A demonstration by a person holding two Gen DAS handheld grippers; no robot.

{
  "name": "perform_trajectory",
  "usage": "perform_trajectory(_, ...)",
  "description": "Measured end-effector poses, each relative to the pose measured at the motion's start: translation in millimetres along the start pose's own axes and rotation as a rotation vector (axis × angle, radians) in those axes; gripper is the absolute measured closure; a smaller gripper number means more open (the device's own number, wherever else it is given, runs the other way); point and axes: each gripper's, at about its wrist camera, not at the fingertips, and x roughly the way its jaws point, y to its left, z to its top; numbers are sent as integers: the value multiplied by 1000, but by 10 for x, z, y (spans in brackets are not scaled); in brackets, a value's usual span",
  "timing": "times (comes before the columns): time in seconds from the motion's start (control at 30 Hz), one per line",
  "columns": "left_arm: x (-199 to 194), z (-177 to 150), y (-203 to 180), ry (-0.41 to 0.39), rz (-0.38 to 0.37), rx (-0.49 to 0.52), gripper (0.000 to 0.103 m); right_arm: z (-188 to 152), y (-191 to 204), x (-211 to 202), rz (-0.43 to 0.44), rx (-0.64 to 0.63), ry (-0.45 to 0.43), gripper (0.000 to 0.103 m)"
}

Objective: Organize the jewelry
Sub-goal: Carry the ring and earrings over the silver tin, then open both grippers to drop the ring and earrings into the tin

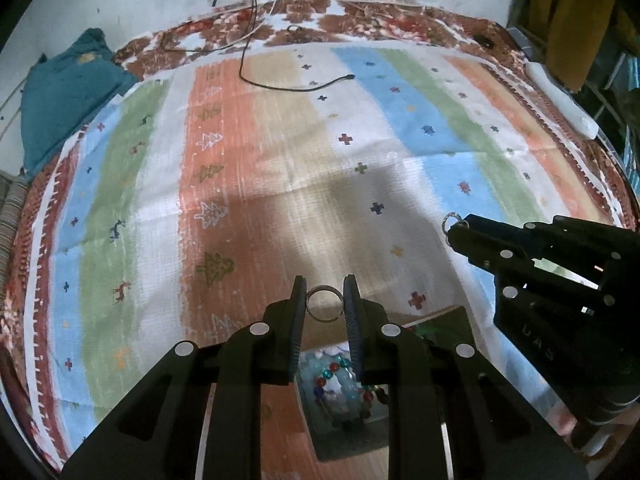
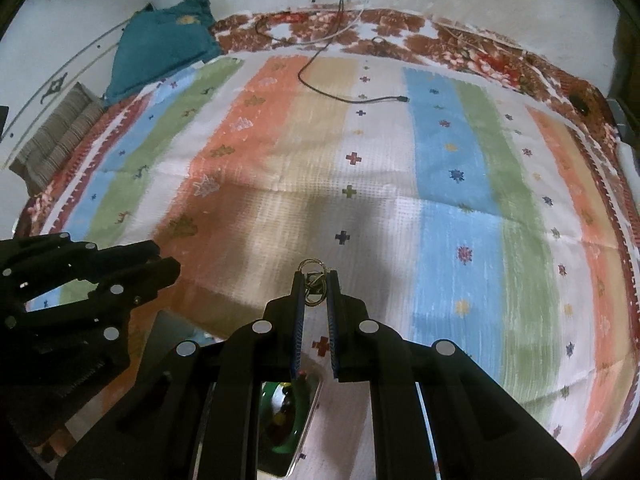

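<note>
Left claw (image 1: 324, 304) grips a silver ring (image 1: 324, 305), pinched edge-on across its width between the two pads near the tips, low centre of the left wrist view. Right claw (image 2: 316, 286) is closed on a cluster of thin wire hoops (image 2: 314, 280), probably earrings; a loop pokes out past the tips, and the same loop shows at the claw's tip at the right edge of the left wrist view. Both claws are held above a striped bedspread (image 2: 452, 184) on a bed. Below the left claw, bottom centre, lies a compartment with coloured beads (image 1: 340, 384) in it; below the right claw, a green-lined tray (image 2: 298, 420), contents unclear. A black cable (image 1: 296, 87) lies on the spread in the upper centre. Risks, as judged: the ring is held by two small contact points only, so a tilt or a slight loosening could let it spring out and roll into the woven fabric. The hoops may snag on the ribbed pads at release, or drop apart. Which compartment each piece belongs to cannot be told.
</note>
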Motion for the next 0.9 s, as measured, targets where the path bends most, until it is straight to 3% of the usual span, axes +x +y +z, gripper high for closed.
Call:
perform_trajectory(0.57, -275, -314, -60, -40, 39, -10, 85, -408, 178, -323, 12, -23, -59, 91)
perform_trajectory(0.9, -344, -431, -85, -34, 7, -21, 85, -546, 308, -369, 30, -45, -16, 91)
